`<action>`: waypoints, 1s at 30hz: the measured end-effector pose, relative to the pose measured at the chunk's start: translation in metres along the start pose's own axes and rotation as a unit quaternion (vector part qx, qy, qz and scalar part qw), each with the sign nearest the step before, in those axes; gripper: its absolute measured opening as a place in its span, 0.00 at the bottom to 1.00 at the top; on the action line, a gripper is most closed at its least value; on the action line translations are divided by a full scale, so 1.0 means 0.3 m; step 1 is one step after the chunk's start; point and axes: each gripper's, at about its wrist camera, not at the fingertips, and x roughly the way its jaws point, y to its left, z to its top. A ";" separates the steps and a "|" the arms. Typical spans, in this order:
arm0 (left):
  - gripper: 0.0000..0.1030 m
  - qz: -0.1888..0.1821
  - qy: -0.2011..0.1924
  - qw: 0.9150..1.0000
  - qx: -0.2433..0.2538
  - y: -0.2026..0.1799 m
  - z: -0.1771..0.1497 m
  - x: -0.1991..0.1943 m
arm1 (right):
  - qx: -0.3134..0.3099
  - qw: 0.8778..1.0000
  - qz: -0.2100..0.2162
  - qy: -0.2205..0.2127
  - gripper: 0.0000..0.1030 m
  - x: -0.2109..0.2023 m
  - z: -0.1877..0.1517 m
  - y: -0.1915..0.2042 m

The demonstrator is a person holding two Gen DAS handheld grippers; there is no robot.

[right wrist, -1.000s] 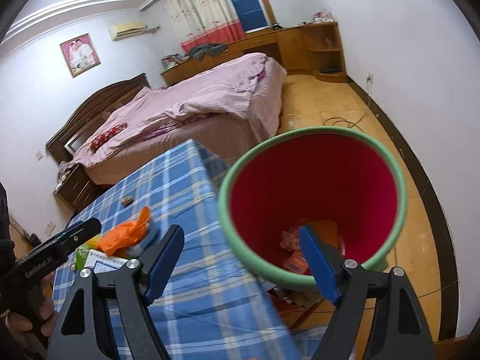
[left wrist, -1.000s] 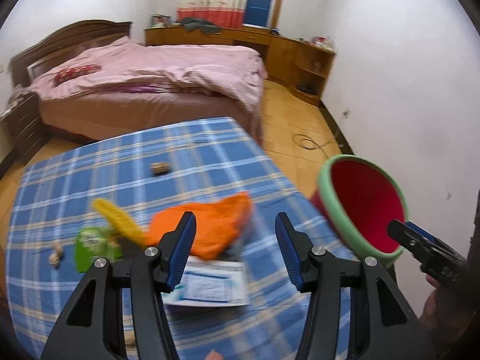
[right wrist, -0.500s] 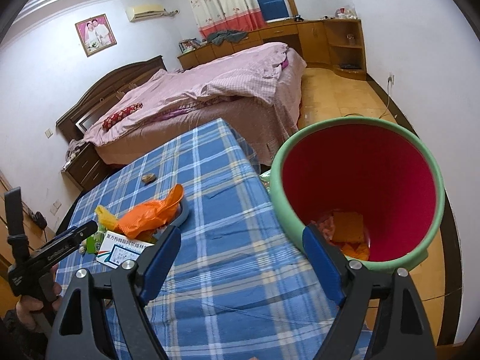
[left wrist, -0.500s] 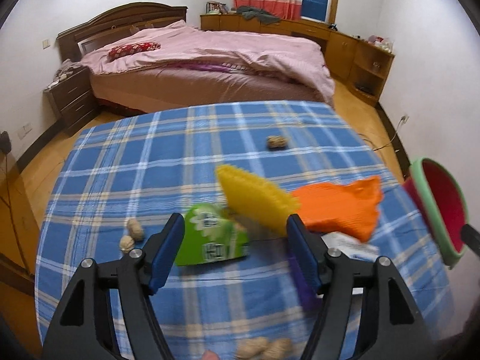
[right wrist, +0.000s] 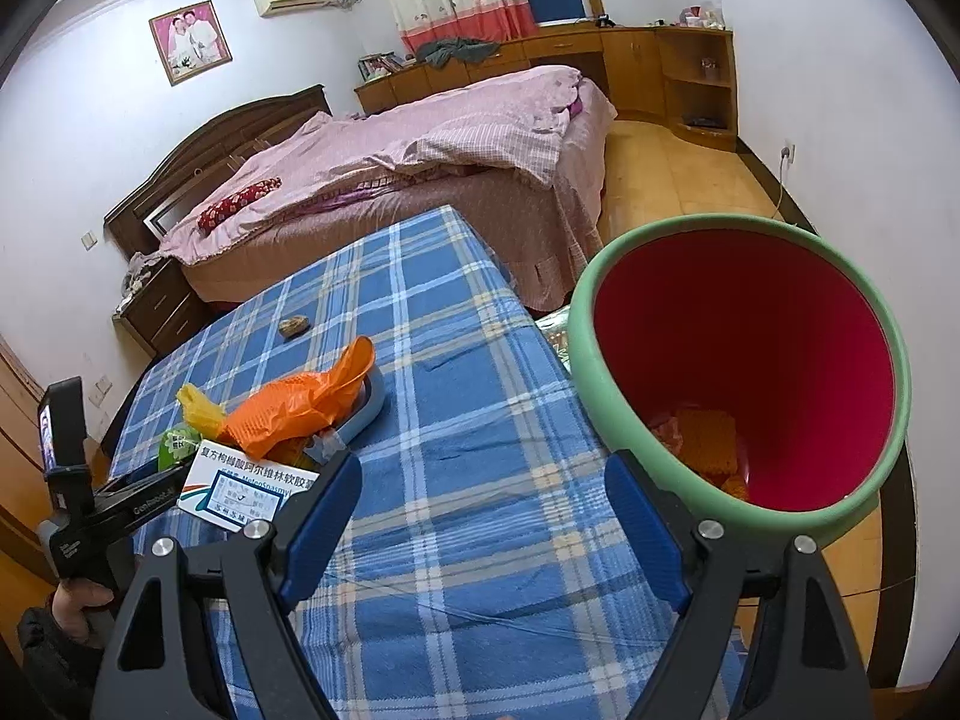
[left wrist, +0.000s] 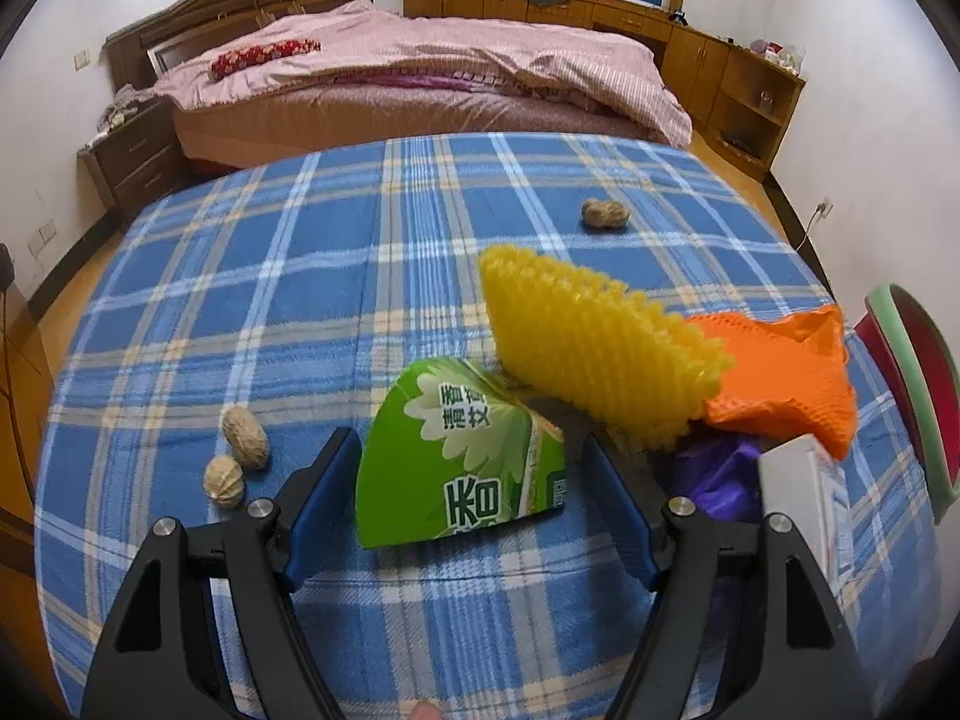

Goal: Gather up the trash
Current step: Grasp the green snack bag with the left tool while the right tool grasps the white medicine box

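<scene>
On the blue plaid tablecloth (left wrist: 252, 300), the left gripper (left wrist: 465, 507) is opening around a green wrapper (left wrist: 462, 456) with Chinese writing, pads apart from it. Yellow mesh (left wrist: 594, 348) partly hides an orange bag (left wrist: 780, 372). Only the right view shows the white medicine box's (right wrist: 249, 489) print and trash inside the bin (right wrist: 738, 372); the right gripper (right wrist: 474, 525) hangs wide, empty.

The left gripper (left wrist: 468, 516) is opening, its blue fingers (left wrist: 321, 501) on either side of a green wrapper (left wrist: 462, 456) lying on the blue checked worktop (left wrist: 270, 276). Behind it lie yellow netting (left wrist: 594, 354) and orange netting (left wrist: 786, 372); two nuts (left wrist: 237, 459) sit to the left.
</scene>
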 end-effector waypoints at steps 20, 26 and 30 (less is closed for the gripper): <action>0.64 -0.028 -0.047 0.998 -0.042 0.088 -0.053 -0.216 | -0.025 0.997 0.072 0.023 1.00 0.030 -0.051 0.198; 0.64 -0.028 -0.047 0.997 -0.056 0.134 -0.094 -0.243 | -0.054 0.994 0.089 0.029 1.00 0.069 -0.076 0.316; 0.64 -0.028 -0.048 0.996 -0.067 0.159 -0.112 -0.249 | -0.096 0.992 0.075 0.031 1.00 0.108 -0.094 0.392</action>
